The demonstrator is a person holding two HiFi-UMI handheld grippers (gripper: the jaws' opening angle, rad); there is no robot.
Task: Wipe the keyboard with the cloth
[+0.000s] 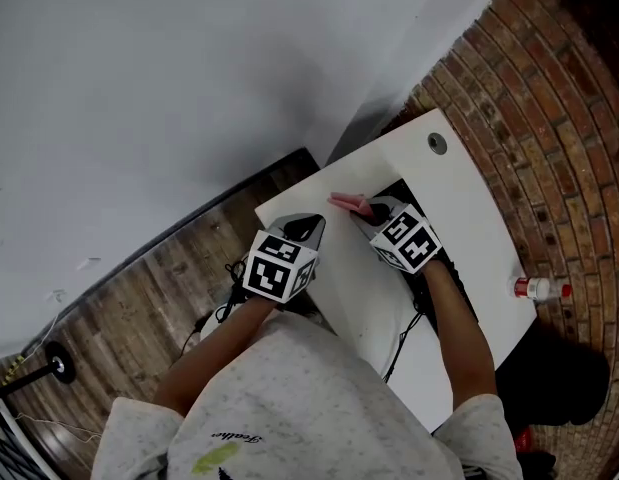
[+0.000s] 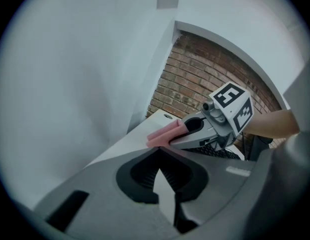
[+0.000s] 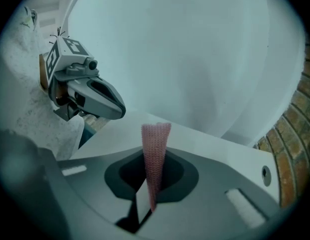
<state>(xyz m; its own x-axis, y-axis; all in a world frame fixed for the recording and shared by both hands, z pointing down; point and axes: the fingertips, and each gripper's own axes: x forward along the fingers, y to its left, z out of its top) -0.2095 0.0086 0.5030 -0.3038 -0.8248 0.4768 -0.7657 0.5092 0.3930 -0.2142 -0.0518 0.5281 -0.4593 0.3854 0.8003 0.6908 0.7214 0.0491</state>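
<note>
A folded pink cloth (image 1: 346, 204) sticks out from my right gripper (image 1: 363, 209), which is shut on it above the white desk (image 1: 469, 188). In the right gripper view the cloth (image 3: 155, 140) stands upright between the closed jaws of the right gripper (image 3: 153, 156). The black keyboard (image 1: 461, 290) lies on the desk under my right gripper and forearm, mostly hidden by them. My left gripper (image 1: 307, 230) hovers at the desk's left edge, shut with nothing in it. The left gripper view shows the right gripper (image 2: 181, 135), the cloth (image 2: 162, 134) and a strip of keyboard (image 2: 215, 151).
A white bottle with a red cap (image 1: 537, 289) lies at the desk's right edge. A cable hole (image 1: 437, 144) sits near the far corner. A dark cable (image 1: 404, 336) runs over the near desk. Brick surface lies right, wood floor left, a white wall ahead.
</note>
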